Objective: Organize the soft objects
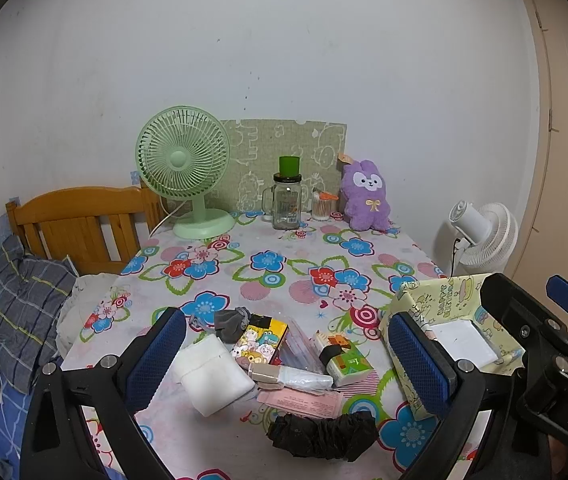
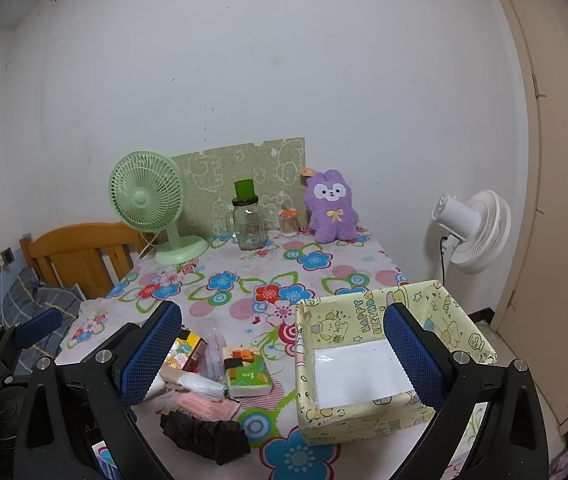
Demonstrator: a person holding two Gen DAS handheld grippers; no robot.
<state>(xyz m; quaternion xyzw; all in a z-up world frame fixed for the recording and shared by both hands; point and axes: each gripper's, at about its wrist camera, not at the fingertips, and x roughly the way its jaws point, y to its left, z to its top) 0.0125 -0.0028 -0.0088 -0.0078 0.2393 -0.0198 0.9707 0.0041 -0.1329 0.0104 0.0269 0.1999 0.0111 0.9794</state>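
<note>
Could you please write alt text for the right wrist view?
The open right tool hovers over a floral tablecloth, between a pile of small soft items and an empty yellow cartoon-print box. A green fan and purple plush stand behind.

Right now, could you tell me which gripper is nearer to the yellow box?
Right. The right gripper hangs straddling the yellow box, while the left gripper hovers over the clutter to the box's left.

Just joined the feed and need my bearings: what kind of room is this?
Probably a bedroom: a wooden bed headboard with a plaid pillow sits beside the floral-clothed table, and a purple plush toy leans at the wall.
</note>
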